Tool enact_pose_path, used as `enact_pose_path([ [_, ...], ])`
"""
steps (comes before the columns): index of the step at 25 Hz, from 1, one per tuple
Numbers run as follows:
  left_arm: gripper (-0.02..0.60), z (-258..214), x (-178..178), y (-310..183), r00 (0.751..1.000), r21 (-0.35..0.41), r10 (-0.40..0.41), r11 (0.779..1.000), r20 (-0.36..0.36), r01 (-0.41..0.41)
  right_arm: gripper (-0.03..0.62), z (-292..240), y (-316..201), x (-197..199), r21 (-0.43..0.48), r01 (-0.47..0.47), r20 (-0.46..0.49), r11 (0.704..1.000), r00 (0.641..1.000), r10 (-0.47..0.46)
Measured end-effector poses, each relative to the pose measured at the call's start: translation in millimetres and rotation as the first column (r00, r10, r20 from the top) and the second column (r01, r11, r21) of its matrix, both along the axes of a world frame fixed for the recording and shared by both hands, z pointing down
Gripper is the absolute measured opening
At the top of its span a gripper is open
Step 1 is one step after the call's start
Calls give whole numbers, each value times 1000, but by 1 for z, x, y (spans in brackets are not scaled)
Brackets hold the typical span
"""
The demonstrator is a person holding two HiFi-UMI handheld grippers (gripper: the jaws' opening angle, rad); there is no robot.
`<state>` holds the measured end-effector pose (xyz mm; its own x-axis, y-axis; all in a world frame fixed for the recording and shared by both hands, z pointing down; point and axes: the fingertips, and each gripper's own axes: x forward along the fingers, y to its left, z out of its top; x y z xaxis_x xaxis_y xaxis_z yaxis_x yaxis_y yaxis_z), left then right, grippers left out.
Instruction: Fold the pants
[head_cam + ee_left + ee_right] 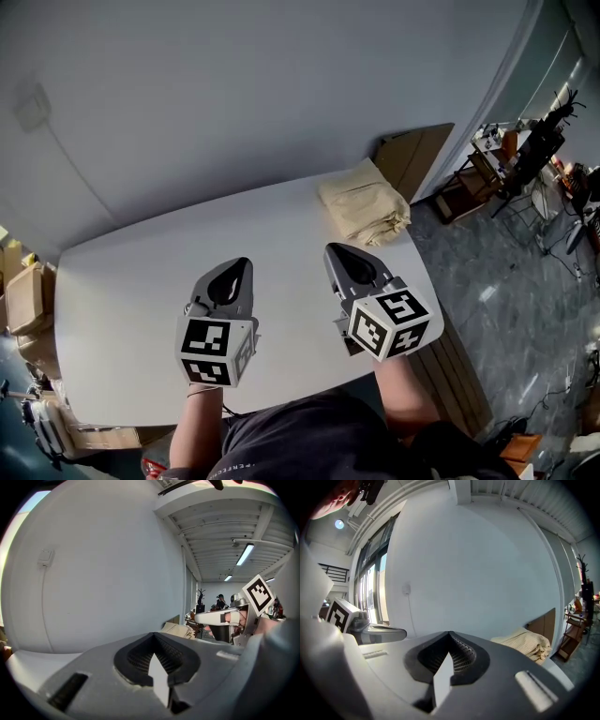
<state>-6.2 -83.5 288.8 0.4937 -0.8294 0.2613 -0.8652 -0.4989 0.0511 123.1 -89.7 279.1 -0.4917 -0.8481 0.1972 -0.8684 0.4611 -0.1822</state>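
Note:
The beige pants (364,203) lie folded in a compact stack at the far right corner of the white table (141,300). They show small in the left gripper view (178,629) and at the right of the right gripper view (525,641). My left gripper (244,262) hovers over the table's middle, shut and holding nothing. To its right my right gripper (331,249) is also shut and empty, a short way in front of the stack. Neither touches the pants.
A light wall runs behind the table. A brown board (412,155) leans by the far right corner. Cardboard boxes (23,300) sit on the floor at the left, and racks with equipment (525,150) stand at the far right. The table's near edge is by my body.

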Motion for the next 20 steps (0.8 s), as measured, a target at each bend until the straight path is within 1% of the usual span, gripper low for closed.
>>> enact_pose_path([
  [3, -8, 2, -4, -1, 1000, -6, 2, 1000, -13, -2, 0, 3, -1, -5, -6, 7, -1, 1000, 1000, -7],
  [8, -8, 5, -15, -4, 1000, -15, -14, 1000, -15, 14, 0, 5, -3, -13, -12, 15, -8, 1000, 1000, -15],
  [20, -8, 7, -26, -3, 999, -21, -45, 999, -22, 45, 0, 8, -3, -26, -22, 58, -10, 998, 998, -58],
])
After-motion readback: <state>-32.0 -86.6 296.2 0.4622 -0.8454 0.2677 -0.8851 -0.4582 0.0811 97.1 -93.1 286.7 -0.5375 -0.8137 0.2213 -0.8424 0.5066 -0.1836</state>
